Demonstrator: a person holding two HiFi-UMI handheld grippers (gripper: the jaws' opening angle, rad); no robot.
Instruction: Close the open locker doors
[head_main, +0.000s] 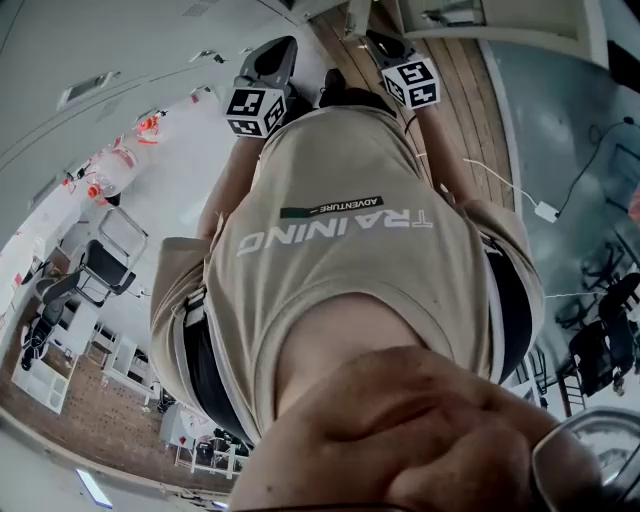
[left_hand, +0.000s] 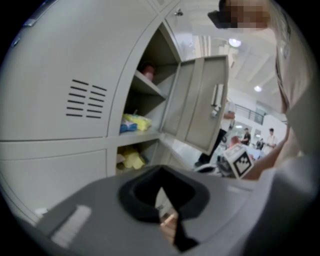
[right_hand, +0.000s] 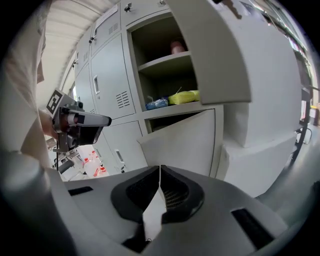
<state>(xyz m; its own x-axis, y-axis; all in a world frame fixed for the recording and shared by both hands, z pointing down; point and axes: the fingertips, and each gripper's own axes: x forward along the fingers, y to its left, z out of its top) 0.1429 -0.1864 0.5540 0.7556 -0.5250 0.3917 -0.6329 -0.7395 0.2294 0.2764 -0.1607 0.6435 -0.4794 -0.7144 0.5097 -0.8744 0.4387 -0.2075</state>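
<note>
From the head view, the left tool (head_main: 272, 62) and right tool (head_main: 386, 46) are both held out past the person's shirt (head_main: 340, 230). In the left gripper view, the left tool's jaws are pressed together on nothing, and the upper door (left_hand: 200, 100) stands wide open beyond them. In the right gripper view, the right tool's jaws are likewise shut and empty, near the half-open lower door (right_hand: 182, 145). A hard shove could make either door bounce back, and the yellow packet (right_hand: 183, 97) at the shelf edge might jam the upper one.

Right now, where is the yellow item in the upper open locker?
Right gripper view, upper centre: the yellow item lies on the lower shelf of the upper open locker, just right of a blue item, below a pinkish object.
</note>
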